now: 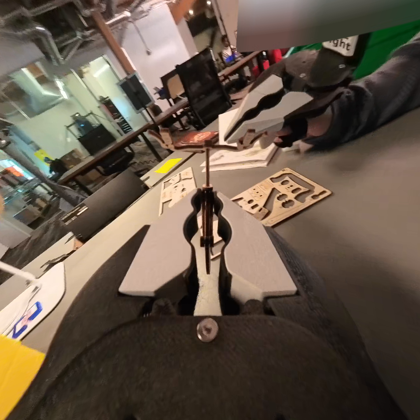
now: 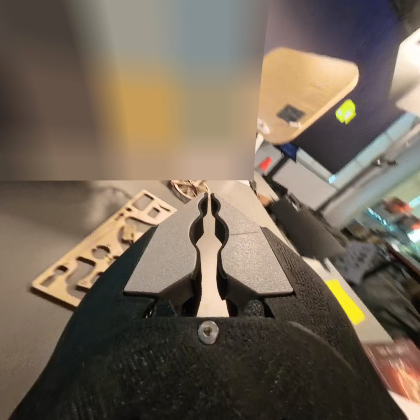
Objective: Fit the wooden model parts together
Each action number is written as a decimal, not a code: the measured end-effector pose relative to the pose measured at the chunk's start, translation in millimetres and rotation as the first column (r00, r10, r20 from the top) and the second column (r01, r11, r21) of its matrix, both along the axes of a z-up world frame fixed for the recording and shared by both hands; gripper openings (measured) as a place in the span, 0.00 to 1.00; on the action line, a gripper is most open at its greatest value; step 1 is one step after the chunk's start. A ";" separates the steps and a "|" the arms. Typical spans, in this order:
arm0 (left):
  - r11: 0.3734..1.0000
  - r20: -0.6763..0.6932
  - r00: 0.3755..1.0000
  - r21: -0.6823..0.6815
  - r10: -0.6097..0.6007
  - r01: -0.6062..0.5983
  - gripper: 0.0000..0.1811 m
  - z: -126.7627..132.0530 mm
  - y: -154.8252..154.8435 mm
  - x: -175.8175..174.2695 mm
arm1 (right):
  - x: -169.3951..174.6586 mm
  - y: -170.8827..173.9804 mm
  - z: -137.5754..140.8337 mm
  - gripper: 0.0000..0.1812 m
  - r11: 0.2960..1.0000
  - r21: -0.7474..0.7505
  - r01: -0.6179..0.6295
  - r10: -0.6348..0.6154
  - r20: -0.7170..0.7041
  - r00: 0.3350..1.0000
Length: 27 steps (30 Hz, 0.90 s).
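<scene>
My left gripper (image 1: 207, 189) is shut on the flat base of a thin wooden model (image 1: 207, 168). A rod rises from the base to a crossbar (image 1: 204, 147) with small wooden pieces at both ends. My right gripper (image 1: 241, 134), held by a gloved hand, has its tips right behind the crossbar's right-end piece (image 1: 247, 138). I cannot tell whether they touch. In the right wrist view the right gripper (image 2: 209, 195) has its jaws nearly together with nothing visible between them.
On the grey table (image 1: 341, 216) lie two punched-out wooden sheets (image 1: 281, 195) (image 1: 177, 191), an instruction booklet (image 1: 241, 156), a red-brown card (image 1: 197, 138) and yellow tape (image 1: 168, 164). A punched-out sheet (image 2: 102, 245) lies left of the right gripper. The table edge (image 2: 295, 250) runs along its right. Spacing between my two grippers at the tips: around 9 cm.
</scene>
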<state>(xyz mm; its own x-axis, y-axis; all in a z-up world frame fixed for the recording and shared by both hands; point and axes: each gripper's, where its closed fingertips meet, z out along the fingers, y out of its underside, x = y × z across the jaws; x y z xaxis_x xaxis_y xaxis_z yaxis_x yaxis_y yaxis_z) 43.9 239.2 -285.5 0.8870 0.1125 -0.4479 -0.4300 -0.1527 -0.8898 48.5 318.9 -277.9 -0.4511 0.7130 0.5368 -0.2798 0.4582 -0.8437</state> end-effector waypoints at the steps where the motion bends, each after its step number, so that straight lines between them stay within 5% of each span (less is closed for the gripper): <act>1: 1.000 0.001 1.000 0.007 0.015 -0.015 0.05 1.3 -1.3 -2.8 | -7.6 12.6 -6.5 0.00 0.998 0.017 0.065 -0.066 0.045 0.997; 5: 0.999 0.010 0.999 0.035 0.032 -0.032 0.05 5.7 -1.9 -5.7 | -38.5 77.4 -52.7 0.14 0.921 0.205 0.331 -0.382 0.320 0.867; 11: 0.999 0.019 1.000 0.036 -0.011 0.010 0.05 5.7 0.0 1.9 | -36.3 130.1 -93.0 0.33 0.850 0.089 0.519 -0.436 0.672 0.598; 14: 0.999 0.014 1.000 0.048 -0.015 0.014 0.05 8.3 -1.7 3.2 | -26.5 155.9 -91.4 0.27 0.778 0.098 0.621 -0.508 0.679 0.530; 16: 0.998 0.016 1.000 0.060 -0.018 0.017 0.05 10.3 -3.2 4.0 | -21.0 167.6 -81.3 0.24 0.741 0.095 0.665 -0.557 0.641 0.529; 19: 0.997 0.021 0.999 0.078 -0.026 0.024 0.05 14.0 -5.3 5.3 | -15.5 153.4 -64.9 0.33 0.776 0.019 0.630 -0.500 0.627 0.597; 24: 0.995 0.027 0.999 0.092 -0.035 0.032 0.05 16.5 -7.4 6.3 | 13.6 133.6 -60.7 0.69 0.855 0.261 0.448 -0.516 0.513 0.686; 27: 0.994 0.027 0.999 0.100 -0.043 0.041 0.05 17.8 -8.6 7.7 | 34.9 132.4 -65.0 0.55 0.825 0.449 0.343 -0.523 0.377 0.765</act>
